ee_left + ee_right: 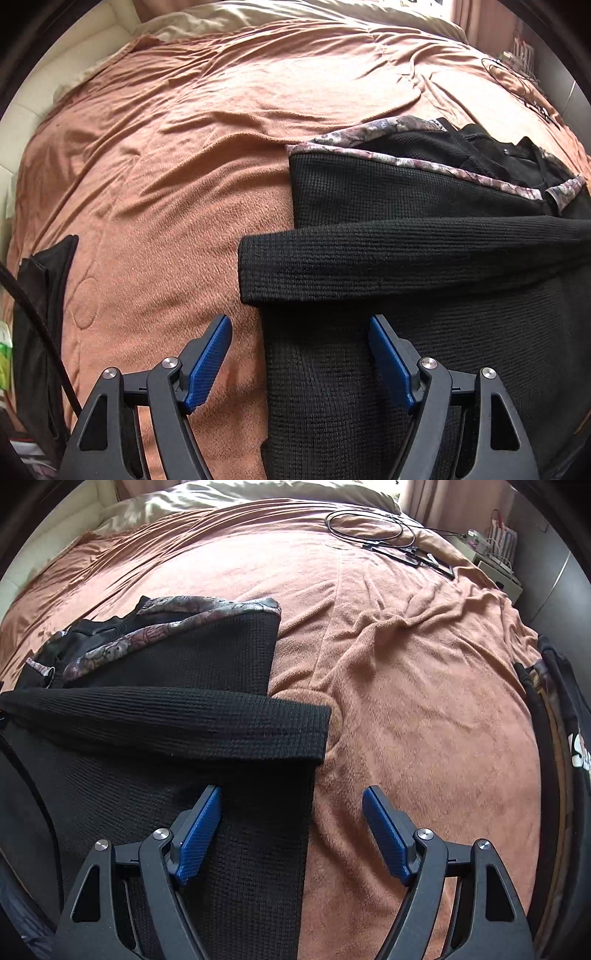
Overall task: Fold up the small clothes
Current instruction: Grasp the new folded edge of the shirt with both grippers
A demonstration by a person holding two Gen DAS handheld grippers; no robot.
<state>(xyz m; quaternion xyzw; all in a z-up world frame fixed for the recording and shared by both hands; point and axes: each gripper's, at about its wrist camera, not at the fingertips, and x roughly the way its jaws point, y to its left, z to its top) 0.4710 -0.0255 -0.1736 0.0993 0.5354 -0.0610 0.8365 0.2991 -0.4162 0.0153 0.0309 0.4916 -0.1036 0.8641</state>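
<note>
A black knit garment (406,206) with floral trim lies flat on the orange-brown blanket (177,155), one sleeve (388,266) folded across its body. My left gripper (300,334) hangs open over the garment's left edge, nothing between its blue pads (207,365). In the right wrist view the same garment (177,657) fills the left half, its folded sleeve (184,723) ending at a cuff near the right edge. My right gripper (291,805) is open above that right edge, one pad over the knit, the other over the blanket (424,701).
Dark folded clothing (44,295) lies at the left bed edge. Another dark pile with white lettering (569,731) sits at the right edge. Cables and a flat black item (399,539) rest far back. Pale pillows (221,494) line the headboard.
</note>
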